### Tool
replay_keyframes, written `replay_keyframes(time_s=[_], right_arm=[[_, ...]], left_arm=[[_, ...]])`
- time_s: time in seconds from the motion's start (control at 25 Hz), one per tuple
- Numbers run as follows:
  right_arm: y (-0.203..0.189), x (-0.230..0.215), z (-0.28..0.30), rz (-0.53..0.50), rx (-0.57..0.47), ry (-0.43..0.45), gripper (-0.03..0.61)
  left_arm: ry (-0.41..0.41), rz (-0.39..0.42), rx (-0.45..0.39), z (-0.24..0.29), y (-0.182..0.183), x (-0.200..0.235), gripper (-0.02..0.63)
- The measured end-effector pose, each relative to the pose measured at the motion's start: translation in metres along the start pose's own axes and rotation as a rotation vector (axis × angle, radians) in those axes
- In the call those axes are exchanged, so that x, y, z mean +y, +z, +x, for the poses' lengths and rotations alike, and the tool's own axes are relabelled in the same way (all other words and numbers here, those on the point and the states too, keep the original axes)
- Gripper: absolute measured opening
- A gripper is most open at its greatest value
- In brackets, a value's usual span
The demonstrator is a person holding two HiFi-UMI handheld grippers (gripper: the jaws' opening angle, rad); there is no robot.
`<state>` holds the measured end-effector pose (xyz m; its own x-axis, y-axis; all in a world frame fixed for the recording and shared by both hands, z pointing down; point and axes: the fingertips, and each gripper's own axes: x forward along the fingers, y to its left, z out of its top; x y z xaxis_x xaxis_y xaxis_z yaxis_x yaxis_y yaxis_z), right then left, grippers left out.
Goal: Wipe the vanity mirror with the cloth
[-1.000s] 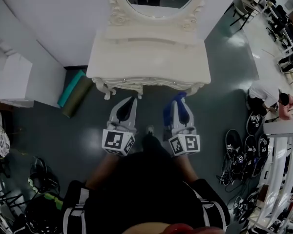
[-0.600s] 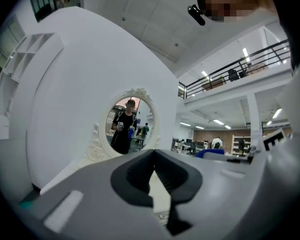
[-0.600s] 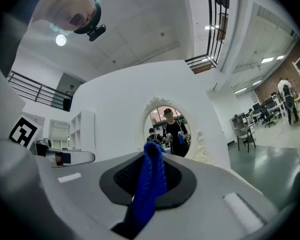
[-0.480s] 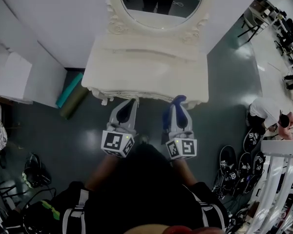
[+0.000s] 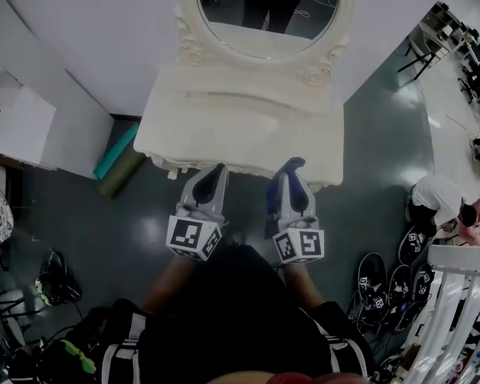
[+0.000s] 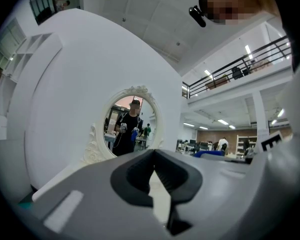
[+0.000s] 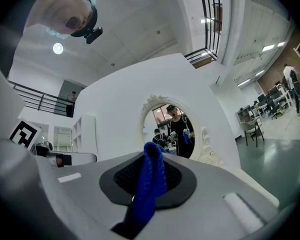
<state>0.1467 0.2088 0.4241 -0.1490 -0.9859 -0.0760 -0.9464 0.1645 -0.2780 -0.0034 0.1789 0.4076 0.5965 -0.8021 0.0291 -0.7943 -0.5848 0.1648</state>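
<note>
Right gripper pinched blue woven cloth, left gripper closed empty, at white vanity's front edge; oval white-framed mirror likely needed a high, flat press.

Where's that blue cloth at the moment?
The blue cloth is pinched in the fingers of the right gripper, at the front edge of the white vanity table, below its oval mirror.
</note>
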Motion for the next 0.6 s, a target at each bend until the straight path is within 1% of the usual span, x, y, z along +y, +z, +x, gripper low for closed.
replay_keyframes(time_s=[0.16, 0.36, 0.6], right_arm=[[-0.001, -0.007, 0.021, -0.001, -0.005, -0.012, 0.037], [0.003, -0.013, 0.053, -0.008, -0.023, -0.033, 0.037], [-0.004, -0.018, 0.107, -0.009, -0.038, -0.072, 0.037]], left_arm=[[-0.013, 0.004, 0.001, 0.022, 0.0, 0.013, 0.009], [-0.031, -0.006, -0.009, 0.052, 0.012, 0.033, 0.009], [-0.068, -0.002, -0.007, 0.097, 0.019, 0.072, 0.009]])
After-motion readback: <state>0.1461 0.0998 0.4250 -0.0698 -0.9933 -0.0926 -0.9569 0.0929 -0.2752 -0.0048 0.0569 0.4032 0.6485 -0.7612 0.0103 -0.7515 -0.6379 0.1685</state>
